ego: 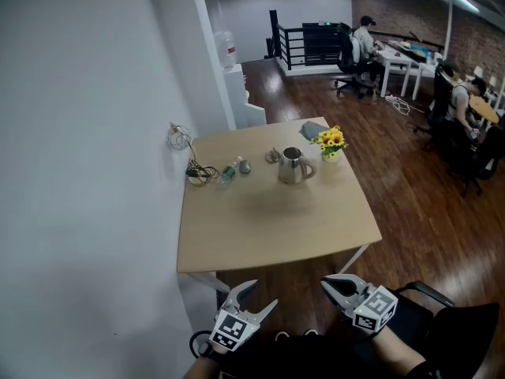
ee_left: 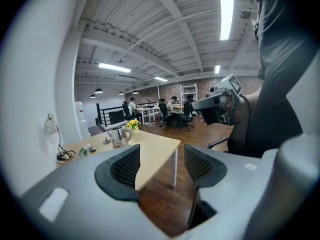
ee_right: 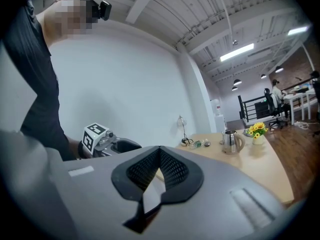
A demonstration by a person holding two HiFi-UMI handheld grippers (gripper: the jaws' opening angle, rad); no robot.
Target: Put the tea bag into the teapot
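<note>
A steel teapot [ego: 293, 166] stands at the far middle of the light wooden table [ego: 276, 227]; it also shows in the left gripper view [ee_left: 117, 135] and the right gripper view [ee_right: 230, 141]. A small grey item [ego: 272, 156] lies just left of it; I cannot tell whether it is the tea bag. Both grippers hang in front of the table's near edge, well short of the teapot. My left gripper [ego: 259, 297] [ee_left: 160, 156] is open and empty. My right gripper [ego: 327, 284] [ee_right: 160, 156] is shut with nothing between its jaws.
A vase of yellow flowers [ego: 331, 143] stands right of the teapot, a grey cloth [ego: 313, 129] behind it. A small bottle [ego: 227, 174] and tangled cables [ego: 197, 170] lie by the white wall at the left. People sit at desks [ego: 410, 54] far back.
</note>
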